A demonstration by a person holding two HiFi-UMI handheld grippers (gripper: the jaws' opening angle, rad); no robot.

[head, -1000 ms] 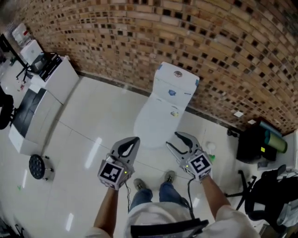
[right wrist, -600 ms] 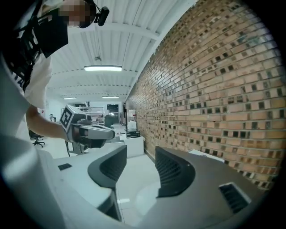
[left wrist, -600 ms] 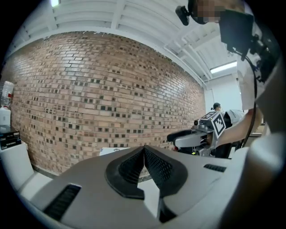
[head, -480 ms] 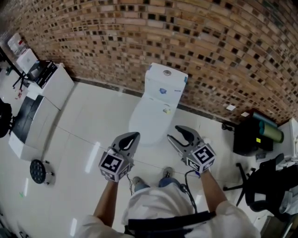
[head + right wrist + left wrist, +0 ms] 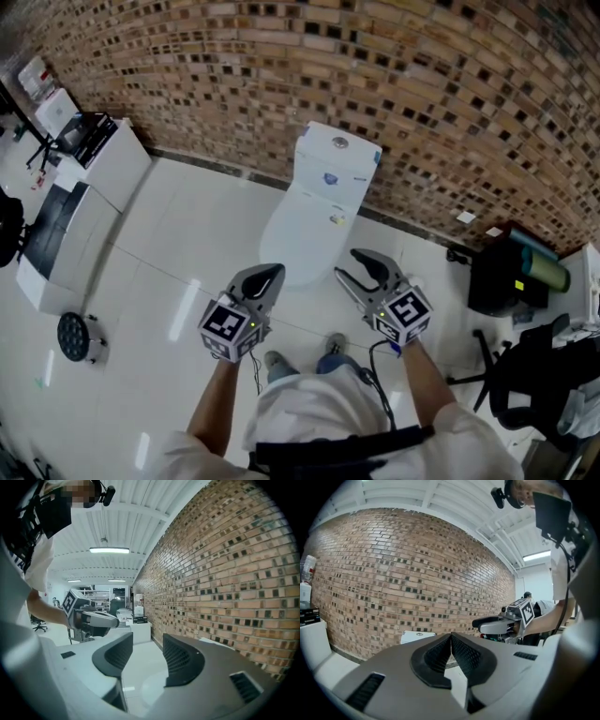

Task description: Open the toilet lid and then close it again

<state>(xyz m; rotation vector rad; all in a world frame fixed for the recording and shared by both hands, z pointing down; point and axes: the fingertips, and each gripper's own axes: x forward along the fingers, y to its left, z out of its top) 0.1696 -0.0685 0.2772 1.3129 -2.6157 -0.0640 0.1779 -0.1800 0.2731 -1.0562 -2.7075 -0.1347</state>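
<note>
The white toilet [image 5: 314,202] stands against the brick wall, its lid [image 5: 298,239] down and its tank [image 5: 337,157] behind. Both grippers hover in front of it, short of the bowl and touching nothing. My left gripper [image 5: 266,274] is shut and empty, its pads pressed together [image 5: 451,637], with the tank [image 5: 417,635] beyond them. My right gripper [image 5: 348,265] is open with nothing between the jaws [image 5: 147,653]; the pale rounded lid [image 5: 150,688] lies below the gap. Each gripper view shows the other gripper out to the side.
The brick wall [image 5: 403,84] runs behind the toilet. A white cabinet [image 5: 103,173] stands at the left, with a round black object [image 5: 73,336] on the floor near it. A black bin holding a green roll [image 5: 511,277] and an office chair [image 5: 544,384] are at the right. My shoes [image 5: 277,361] are on the glossy white tiles.
Both grippers have come up and forward a little, then stayed still. Their jaws stand as before, and the toilet lid has not moved.
</note>
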